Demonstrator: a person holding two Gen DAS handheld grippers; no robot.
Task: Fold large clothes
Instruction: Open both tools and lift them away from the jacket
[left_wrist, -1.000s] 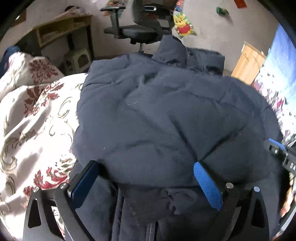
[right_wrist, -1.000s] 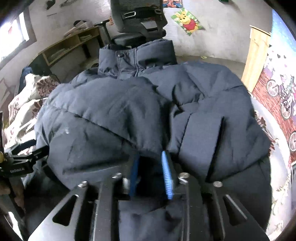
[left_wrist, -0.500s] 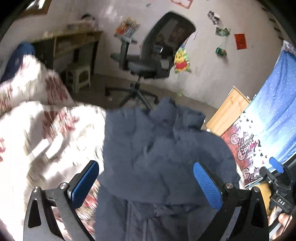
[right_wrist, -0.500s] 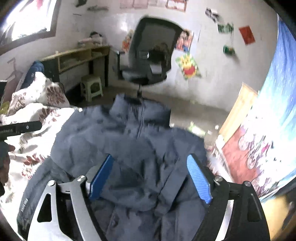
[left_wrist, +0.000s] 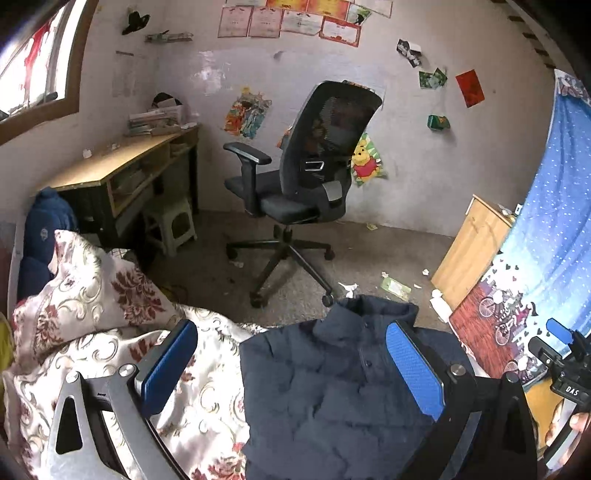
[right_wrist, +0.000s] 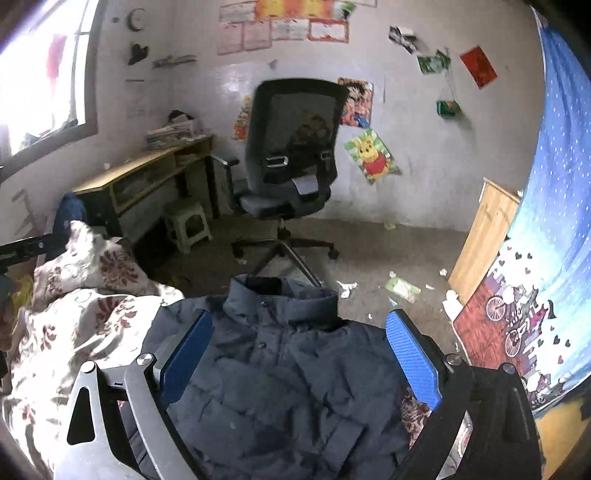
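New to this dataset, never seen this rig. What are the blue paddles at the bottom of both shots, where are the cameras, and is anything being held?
There is no robot arm: a person carries a hand-held two-finger gripper in each hand. Each picture comes from a fisheye camera on one gripper, looking forward along its fingers. The blue paddles are the finger pads.

In the left wrist view, the left gripper is wide open with nothing gripped. The right wrist view shows the right gripper, its jaws opening, also gripping nothing.

Below both lies a dark navy padded jacket, collar pointing away, spread on a floral bed cover. Behind it stand an office chair and a wooden desk.

The pads hang above the jacket.
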